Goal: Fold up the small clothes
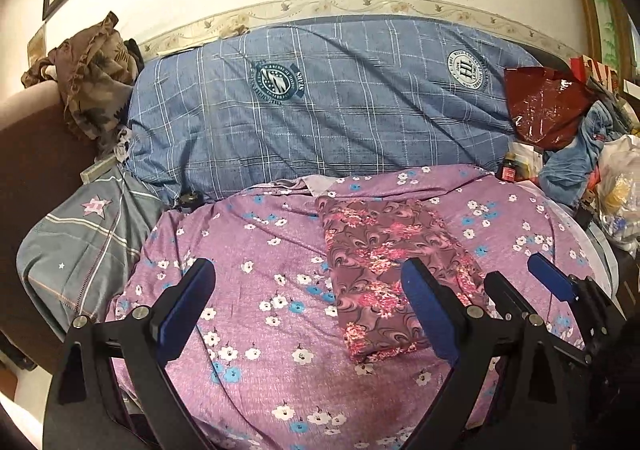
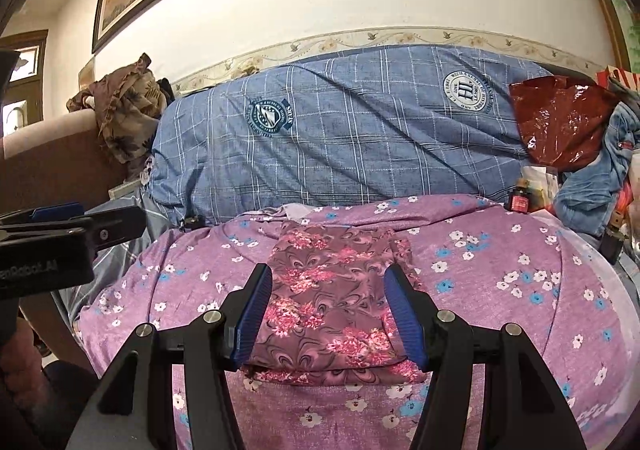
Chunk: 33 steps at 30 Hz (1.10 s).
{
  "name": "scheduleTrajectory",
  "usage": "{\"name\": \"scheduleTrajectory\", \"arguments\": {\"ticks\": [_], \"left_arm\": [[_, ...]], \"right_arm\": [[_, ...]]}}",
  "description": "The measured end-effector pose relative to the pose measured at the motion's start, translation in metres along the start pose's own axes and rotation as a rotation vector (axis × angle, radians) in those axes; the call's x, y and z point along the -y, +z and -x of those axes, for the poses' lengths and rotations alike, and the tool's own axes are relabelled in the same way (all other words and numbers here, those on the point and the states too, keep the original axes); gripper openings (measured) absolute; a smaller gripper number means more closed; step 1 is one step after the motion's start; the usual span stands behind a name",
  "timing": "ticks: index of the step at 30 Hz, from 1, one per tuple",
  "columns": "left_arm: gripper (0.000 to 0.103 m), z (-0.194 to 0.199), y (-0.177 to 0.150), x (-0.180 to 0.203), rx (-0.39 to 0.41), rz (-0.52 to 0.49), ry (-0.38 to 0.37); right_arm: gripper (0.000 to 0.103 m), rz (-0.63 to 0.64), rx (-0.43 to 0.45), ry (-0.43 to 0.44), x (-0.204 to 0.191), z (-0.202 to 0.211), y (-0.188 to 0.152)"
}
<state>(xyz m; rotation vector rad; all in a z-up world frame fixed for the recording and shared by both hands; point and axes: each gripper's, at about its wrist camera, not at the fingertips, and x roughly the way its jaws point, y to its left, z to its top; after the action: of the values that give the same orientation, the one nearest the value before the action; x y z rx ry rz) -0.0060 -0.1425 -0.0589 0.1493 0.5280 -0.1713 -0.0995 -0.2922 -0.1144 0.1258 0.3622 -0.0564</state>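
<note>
A folded flowery cloth (image 1: 384,270) lies flat on the purple bed cover (image 1: 256,290), in front of a big blue checked pillow (image 1: 320,106). The left gripper (image 1: 310,302) is wide open with nothing in it, beside the cloth. The right gripper (image 2: 328,314) is about half open over the cloth's near end, with the cloth seen between its blue fingers (image 2: 254,314), which do not squeeze it.

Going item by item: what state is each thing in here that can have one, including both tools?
Floral garment: folded flat on the purple sheet, nothing holding it.
Left tool: open, empty.
Right tool: open, straddling the garment, pads not pressing.
Blue plaid quilt: bundled against the wall.
Red bag: crumpled.
</note>
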Motion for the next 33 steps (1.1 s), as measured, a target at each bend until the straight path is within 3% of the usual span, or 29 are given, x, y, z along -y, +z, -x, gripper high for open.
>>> {"name": "scheduleTrajectory", "arguments": {"ticks": [8, 11, 13, 15, 18, 21, 24, 27, 28, 29, 30, 32, 33], "left_arm": [[0.095, -0.003, -0.002, 0.008, -0.014, -0.011, 0.004], [0.100, -0.023, -0.005, 0.010, -0.037, -0.036, -0.020], [0.103, -0.058, -0.008, 0.010, -0.136, -0.031, -0.093], [0.103, -0.102, -0.011, 0.004, -0.235, 0.007, -0.175], [0.103, -0.161, -0.015, 0.000, -0.344, 0.036, -0.204], [0.103, -0.218, -0.020, 0.000, -0.457, 0.090, -0.266], [0.103, -0.263, -0.032, 0.007, -0.583, 0.152, -0.354], [0.095, -0.274, -0.040, 0.009, -0.617, 0.230, -0.452], [0.086, -0.274, -0.040, 0.010, -0.607, 0.250, -0.482], [0.079, -0.274, -0.040, 0.010, -0.602, 0.262, -0.503], [0.071, -0.272, -0.040, 0.011, -0.600, 0.269, -0.505], [0.052, -0.269, -0.039, 0.012, -0.587, 0.263, -0.489], [0.034, -0.265, -0.037, 0.011, -0.573, 0.256, -0.486]], "right_arm": [[0.061, -0.036, -0.016, -0.005, 0.014, -0.001, -0.001], [0.071, -0.071, -0.072, 0.028, 0.029, -0.020, -0.003], [0.088, -0.136, -0.181, 0.065, 0.051, -0.054, -0.003], [0.088, -0.237, -0.290, 0.088, 0.077, -0.089, -0.002], [0.088, -0.371, -0.366, 0.087, 0.117, -0.138, 0.002], [0.087, -0.425, -0.429, 0.095, 0.144, -0.187, 0.006], [0.087, -0.519, -0.544, 0.173, 0.157, -0.230, -0.009], [0.088, -0.510, -0.601, 0.198, 0.147, -0.247, -0.022], [0.085, -0.470, -0.597, 0.201, 0.139, -0.246, -0.021], [0.077, -0.444, -0.613, 0.236, 0.129, -0.247, -0.022], [0.051, -0.444, -0.641, 0.264, 0.122, -0.249, -0.025], [0.043, -0.386, -0.622, 0.229, 0.107, -0.244, -0.025], [0.034, -0.356, -0.608, 0.223, 0.103, -0.240, -0.020]]}}
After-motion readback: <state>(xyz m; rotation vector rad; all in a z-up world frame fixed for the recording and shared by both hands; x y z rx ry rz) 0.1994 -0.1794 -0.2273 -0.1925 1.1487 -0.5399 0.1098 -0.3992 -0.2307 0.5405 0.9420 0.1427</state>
